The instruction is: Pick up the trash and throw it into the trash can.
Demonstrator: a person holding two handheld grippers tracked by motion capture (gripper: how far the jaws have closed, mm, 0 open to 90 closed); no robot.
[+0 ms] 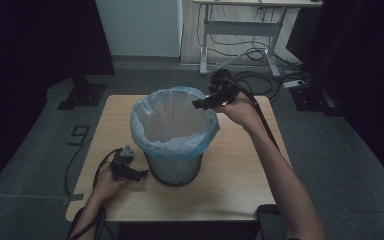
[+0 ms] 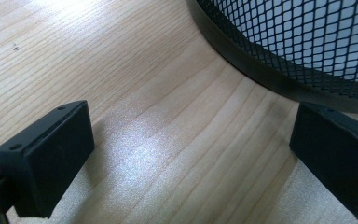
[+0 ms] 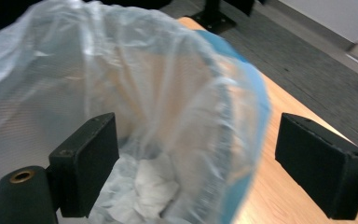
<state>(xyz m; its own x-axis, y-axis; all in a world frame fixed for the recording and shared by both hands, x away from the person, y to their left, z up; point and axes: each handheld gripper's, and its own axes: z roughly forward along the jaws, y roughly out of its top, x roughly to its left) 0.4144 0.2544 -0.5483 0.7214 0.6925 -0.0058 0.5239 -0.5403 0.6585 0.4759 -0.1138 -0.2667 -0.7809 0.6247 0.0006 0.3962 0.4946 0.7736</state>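
A black mesh wastebasket [image 1: 174, 168] with a pale blue plastic liner [image 1: 172, 122] stands in the middle of the wooden table [image 1: 240, 170]. My right gripper [image 1: 198, 104] hovers at the liner's far right rim, open; in the right gripper view [image 3: 196, 154] the liner's edge [image 3: 242, 116] runs between the jaws, untouched by the pads. Crumpled white paper [image 3: 154, 186] lies at the bottom of the bag. My left gripper [image 1: 141, 174] rests low on the table left of the basket's base, open and holding nothing [image 2: 191, 154], with the mesh wall [image 2: 298, 42] just ahead.
A desk frame [image 1: 240, 27] and loose cables [image 1: 260, 75] lie on the floor beyond the table. A black stand base [image 1: 82, 95] sits at the back left. A dark flat object [image 1: 270, 215] lies at the table's front right edge.
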